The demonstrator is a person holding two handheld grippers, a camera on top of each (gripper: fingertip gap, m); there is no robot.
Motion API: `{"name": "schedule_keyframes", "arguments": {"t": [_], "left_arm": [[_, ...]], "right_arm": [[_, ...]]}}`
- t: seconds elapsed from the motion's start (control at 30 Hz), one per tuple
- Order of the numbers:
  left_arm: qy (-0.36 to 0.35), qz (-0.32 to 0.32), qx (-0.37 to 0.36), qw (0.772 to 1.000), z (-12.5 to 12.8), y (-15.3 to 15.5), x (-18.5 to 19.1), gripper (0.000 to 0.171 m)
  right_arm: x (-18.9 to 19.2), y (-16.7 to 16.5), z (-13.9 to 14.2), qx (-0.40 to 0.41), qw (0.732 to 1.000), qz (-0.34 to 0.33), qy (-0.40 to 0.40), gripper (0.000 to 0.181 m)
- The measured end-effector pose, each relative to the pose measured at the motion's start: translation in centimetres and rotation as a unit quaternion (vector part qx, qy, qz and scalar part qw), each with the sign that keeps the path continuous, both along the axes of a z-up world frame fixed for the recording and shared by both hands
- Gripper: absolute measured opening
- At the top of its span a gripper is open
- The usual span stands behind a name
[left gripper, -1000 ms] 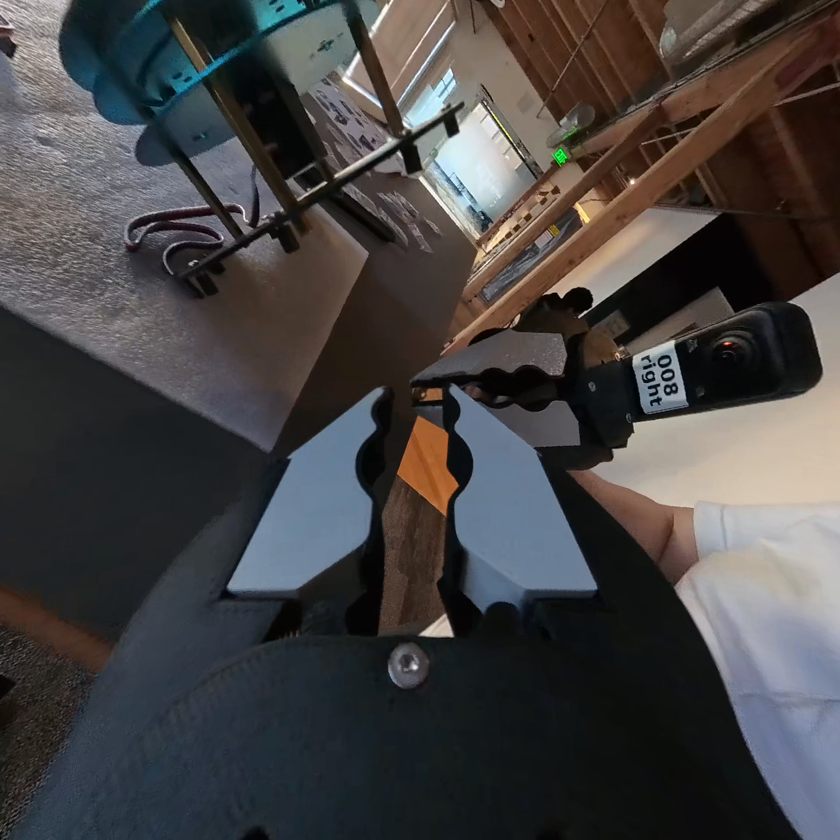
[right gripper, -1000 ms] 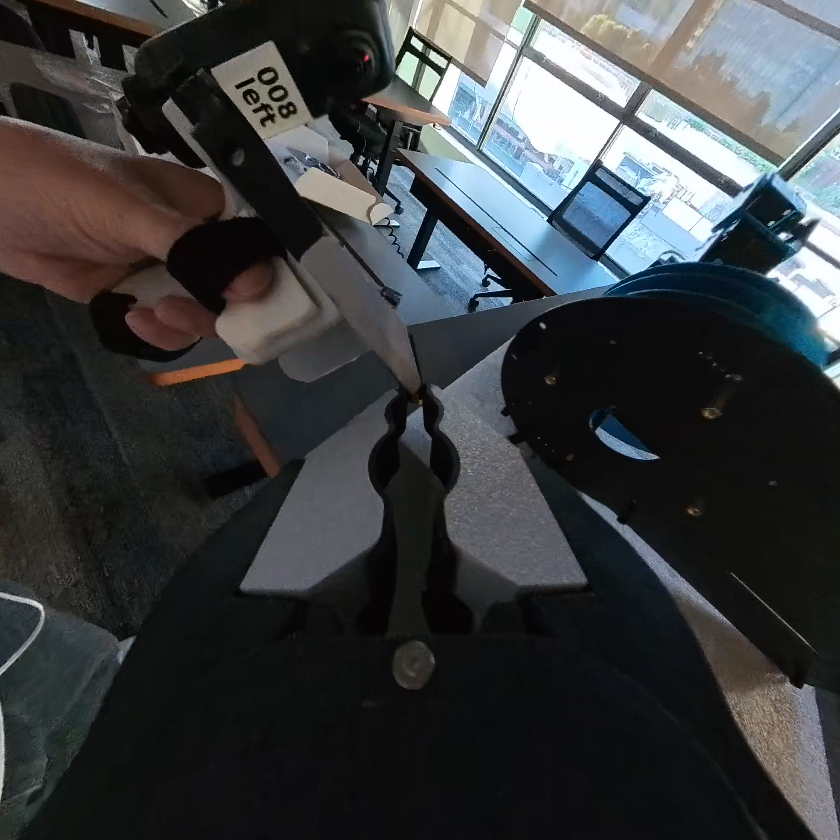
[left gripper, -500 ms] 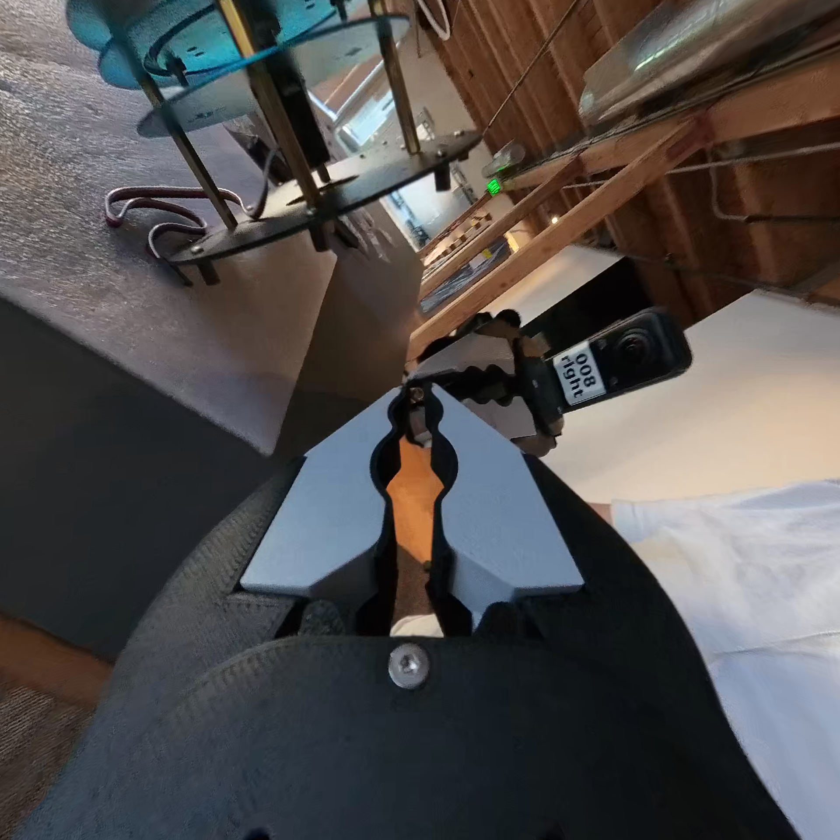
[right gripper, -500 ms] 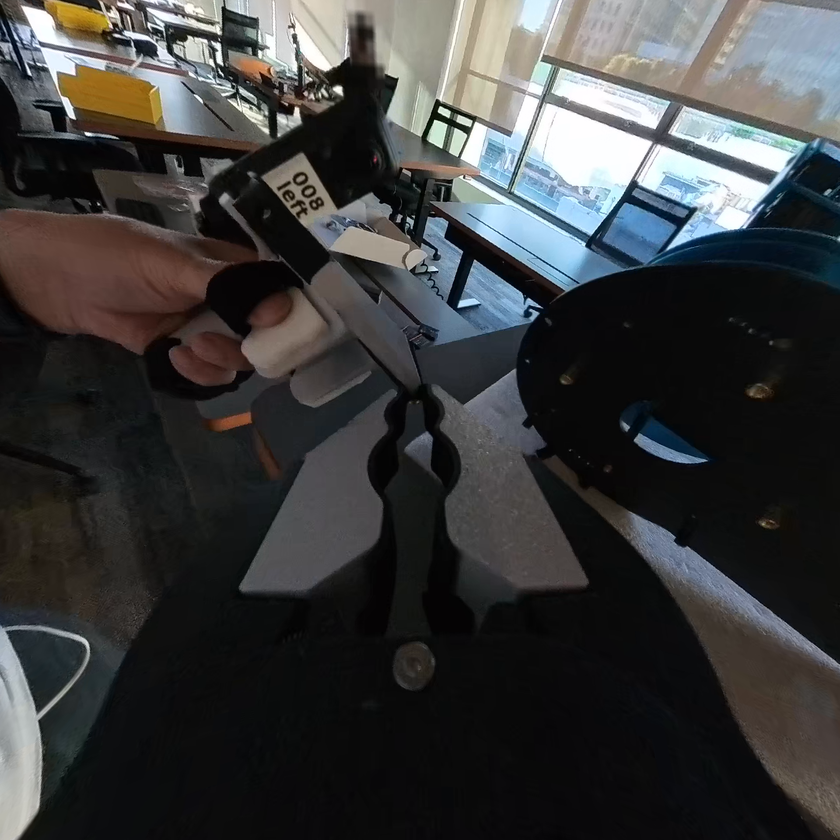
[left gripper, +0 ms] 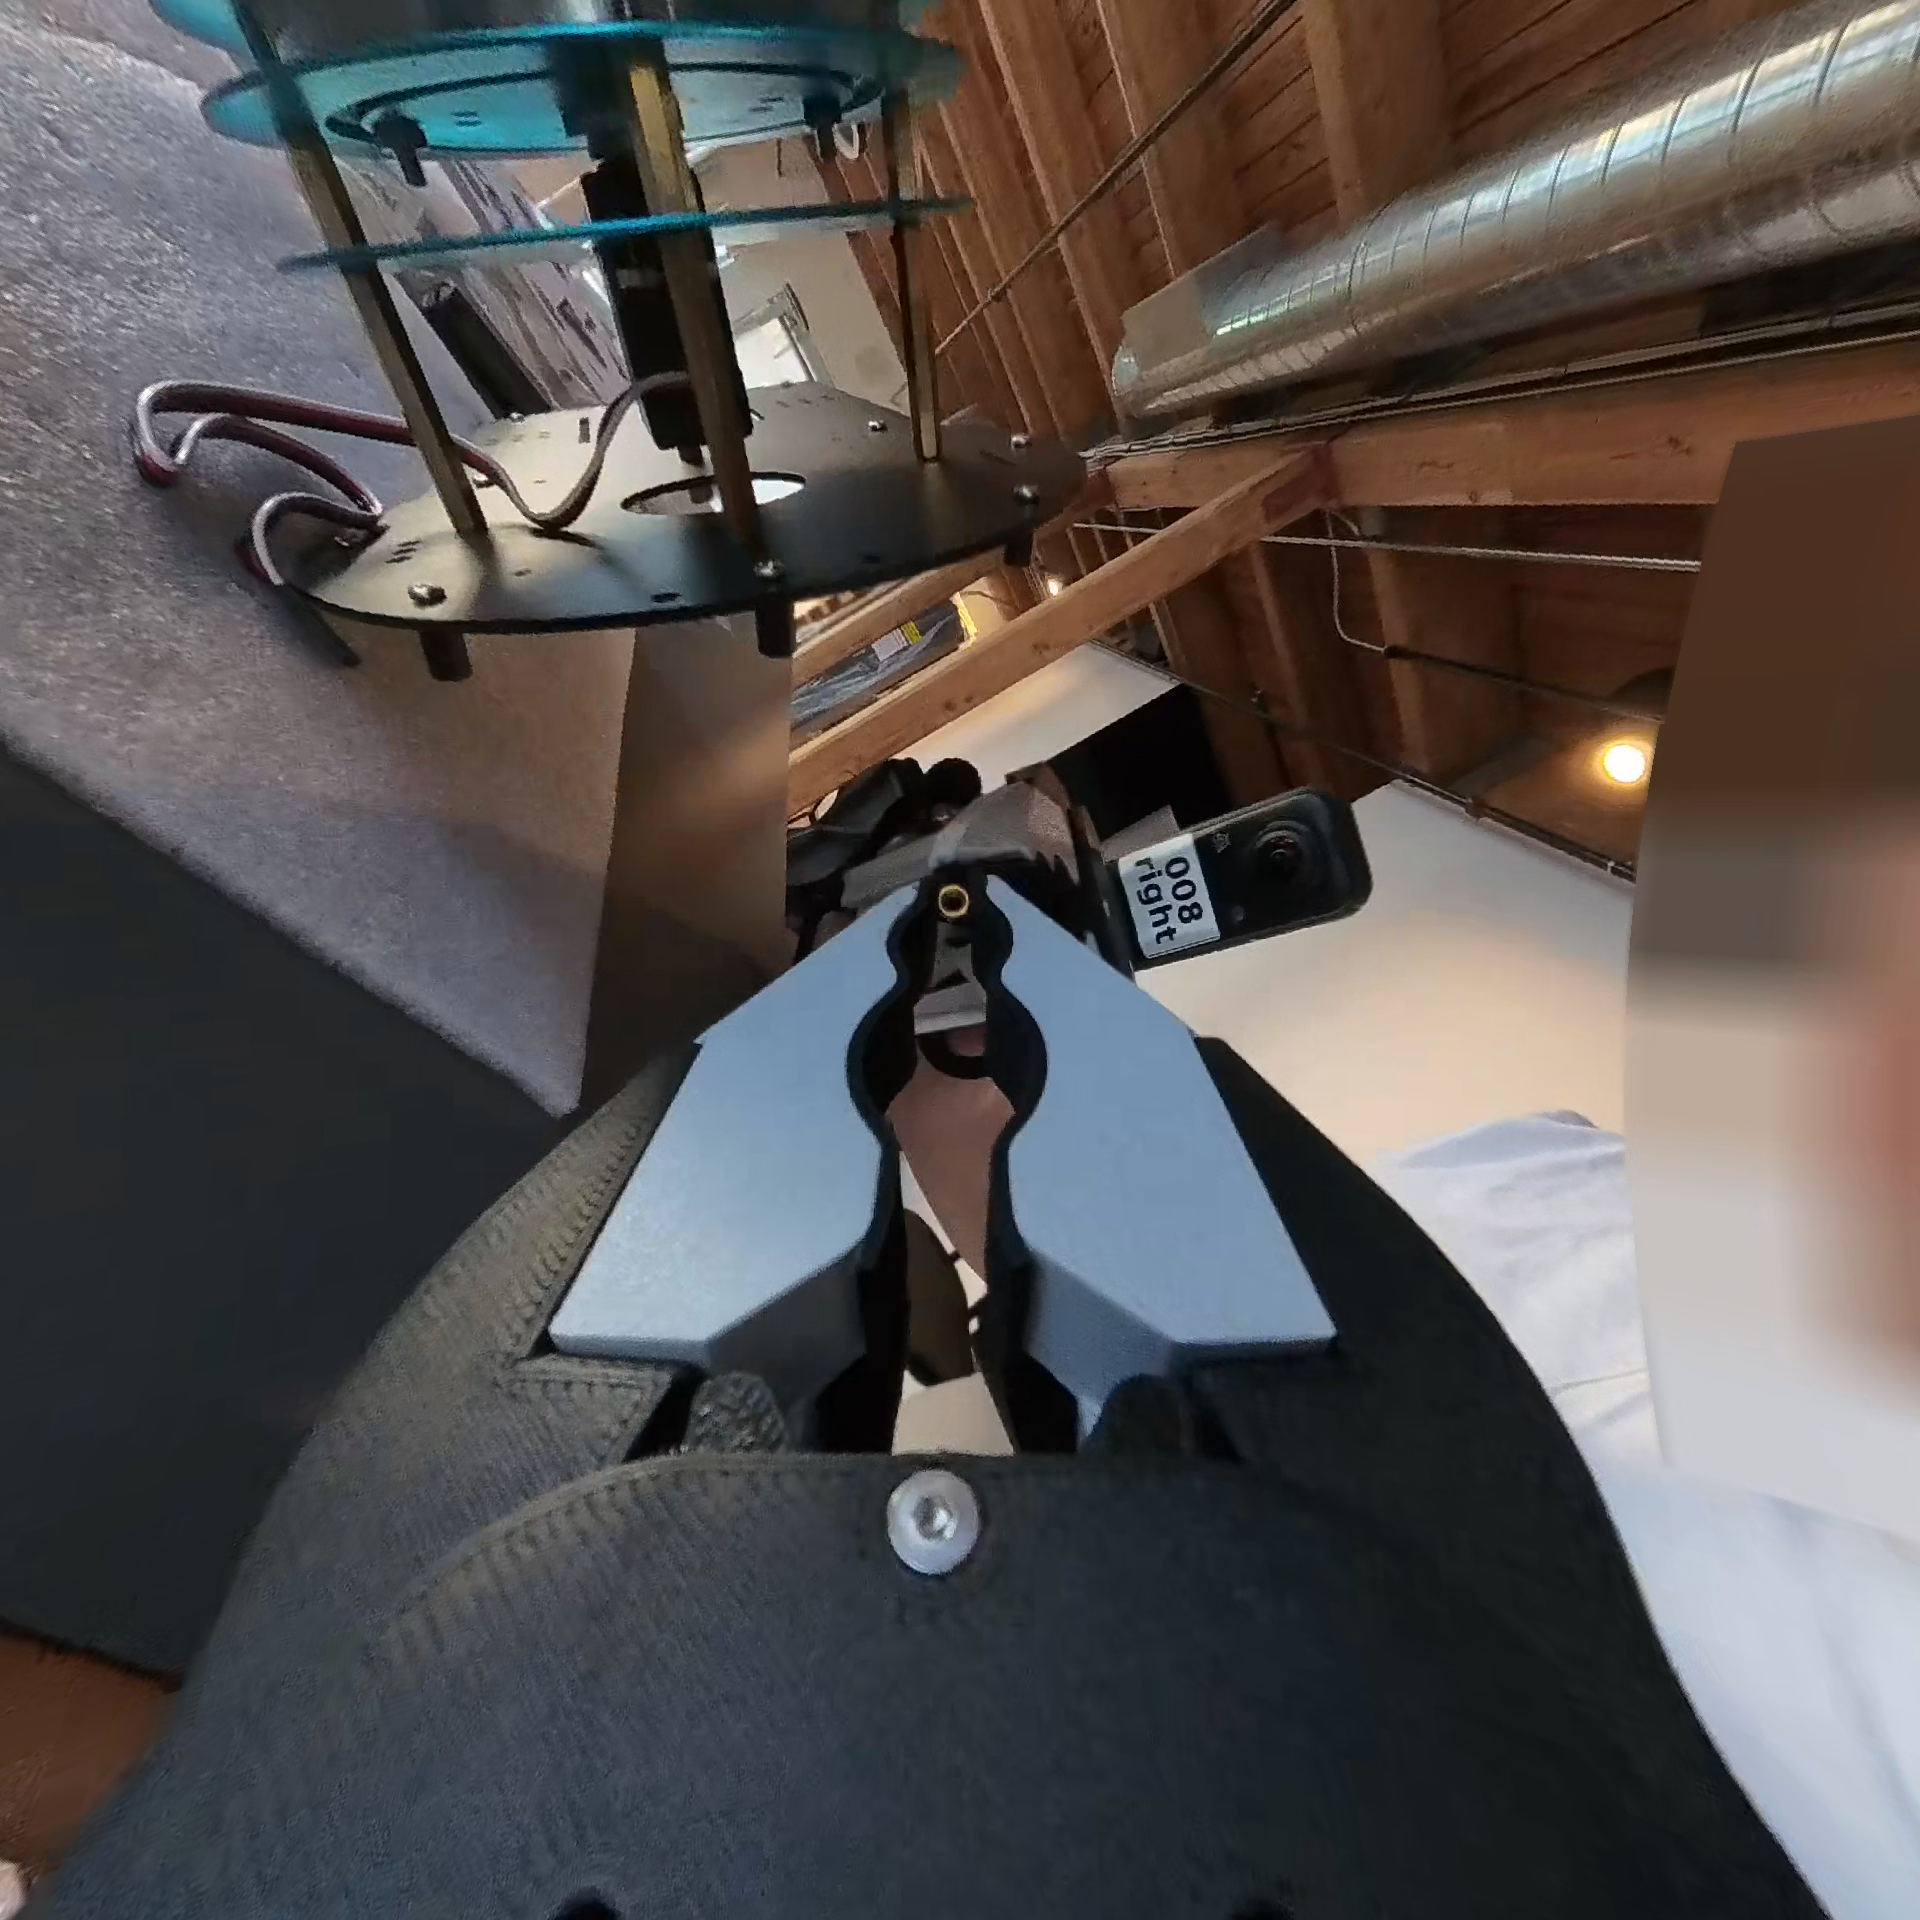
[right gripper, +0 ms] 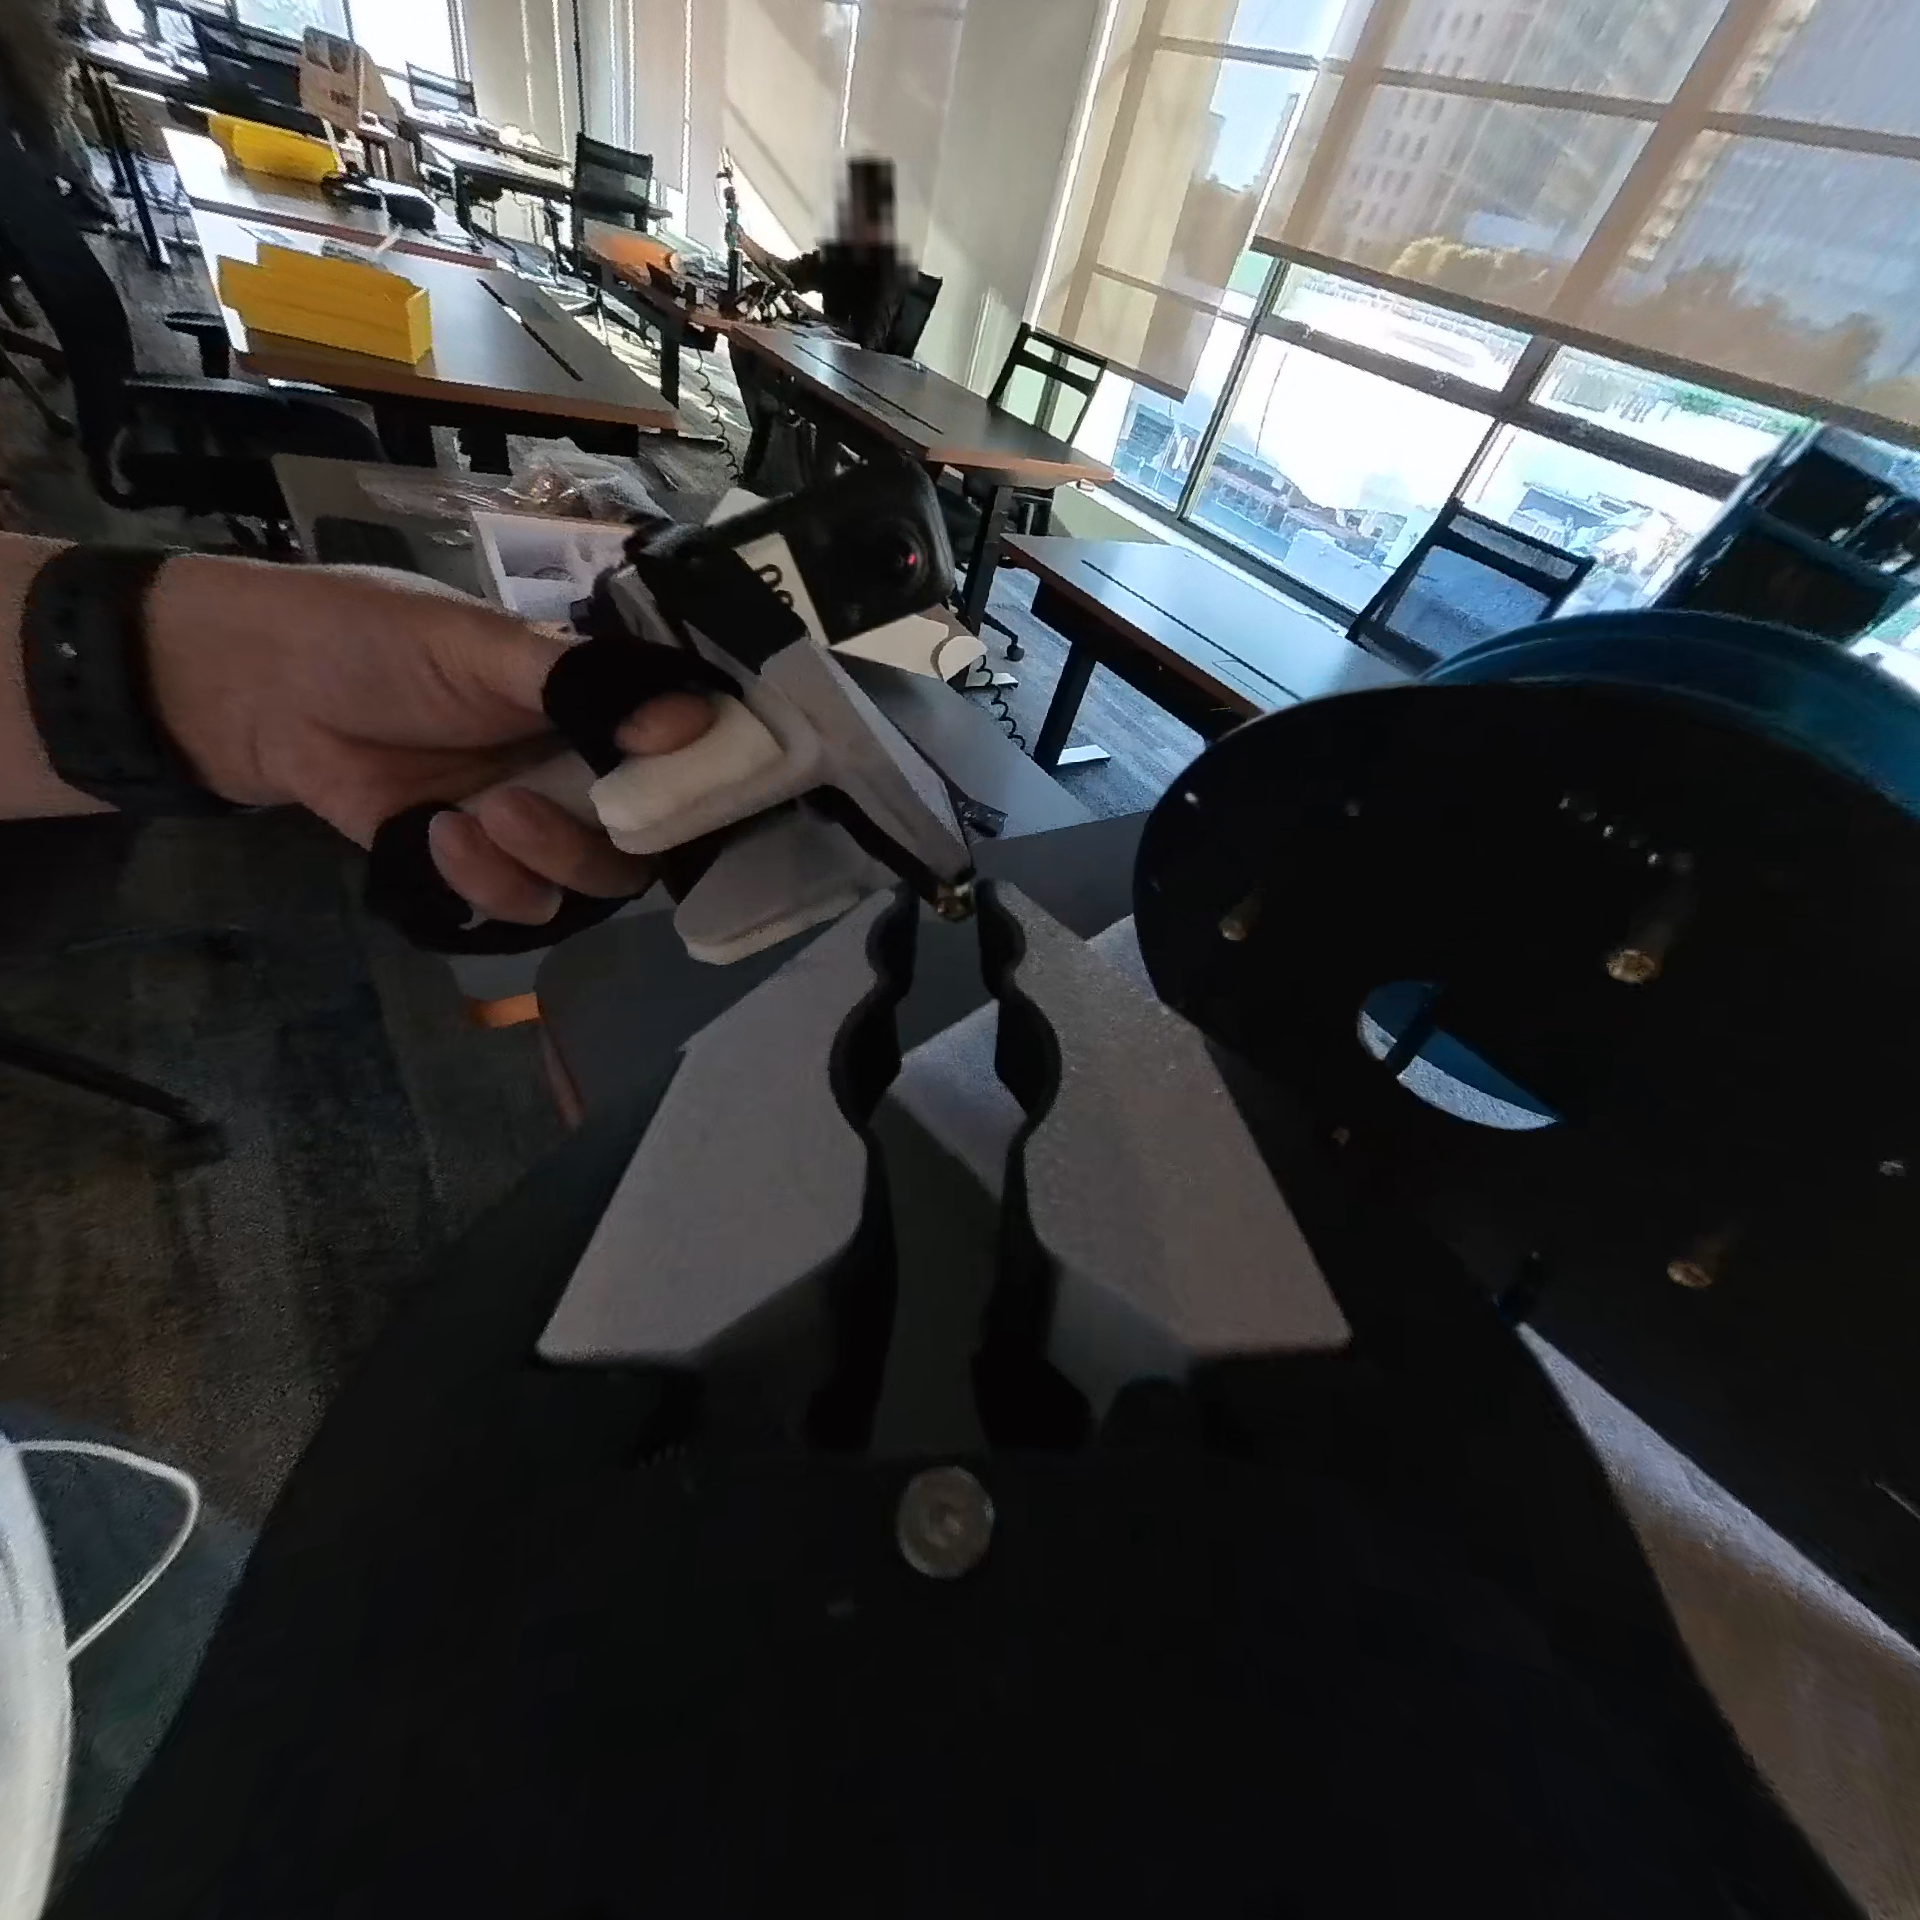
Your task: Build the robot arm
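Pinching a small brass standoff (left gripper: 952, 900) at its very tips, the left gripper (left gripper: 952, 914) has its fingers (left gripper: 769, 1164) nearly closed, only the wavy slot between them showing. In the right wrist view that gripper sits at left, gripped by a hand (right gripper: 343, 717) with a dark wristband (right gripper: 88, 665), and its tips meet the right gripper (right gripper: 948, 904) nose to nose. The standoff (right gripper: 952, 900) lies at that meeting point, held in the air just off the edge of the grey foam mat (left gripper: 260, 727). The right gripper's fingers (right gripper: 748, 1195) stand a little apart; whether they also grip the standoff I cannot tell. Farther right, on the mat, stands a stacked frame: a black disc (right gripper: 1507, 935) with brass posts (left gripper: 416, 343) carrying blue discs (left gripper: 582, 99), red and white wires (left gripper: 260, 457) trailing from it.
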State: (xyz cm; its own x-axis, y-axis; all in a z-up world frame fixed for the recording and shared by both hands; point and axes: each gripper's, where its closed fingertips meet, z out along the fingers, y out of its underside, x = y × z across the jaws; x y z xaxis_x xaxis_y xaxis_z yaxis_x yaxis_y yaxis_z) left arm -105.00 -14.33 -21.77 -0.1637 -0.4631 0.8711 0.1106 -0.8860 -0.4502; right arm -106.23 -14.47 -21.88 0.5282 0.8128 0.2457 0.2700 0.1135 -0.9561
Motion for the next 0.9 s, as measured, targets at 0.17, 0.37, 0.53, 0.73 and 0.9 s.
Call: {"name": "schedule_keyframes", "arguments": {"t": [0.17,0.37,0.53,0.73,0.9], "left_arm": [[-0.01,-0.003,-0.006,1.0,0.4,0.1,0.1,0.003],[-0.008,-0.01,-0.017,1.0,0.3,0.0,0.4,0.003],[0.018,-0.01,-0.022,1.0,-0.3,0.0,0.8,0.003],[0.066,0.008,-0.001,0.998,-1.0,0.3,1.4,0.015],[0.093,0.056,0.021,0.994,-1.1,2.2,-0.2,0.019]], "right_arm": [[0.2,0.3,0.2,0.008,1.0,-0.009,-0.005,0.005],[0.5,0.1,0.3,0.013,1.0,-0.023,-0.008,0.004],[1.0,0.1,-0.5,-0.021,0.998,-0.05,-0.013,0.005],[2.5,0.7,-1.1,-0.065,0.994,-0.089,0.023,0.004],[7.0,5.0,-1.8,-0.106,0.967,-0.227,0.045,0.004]]}}
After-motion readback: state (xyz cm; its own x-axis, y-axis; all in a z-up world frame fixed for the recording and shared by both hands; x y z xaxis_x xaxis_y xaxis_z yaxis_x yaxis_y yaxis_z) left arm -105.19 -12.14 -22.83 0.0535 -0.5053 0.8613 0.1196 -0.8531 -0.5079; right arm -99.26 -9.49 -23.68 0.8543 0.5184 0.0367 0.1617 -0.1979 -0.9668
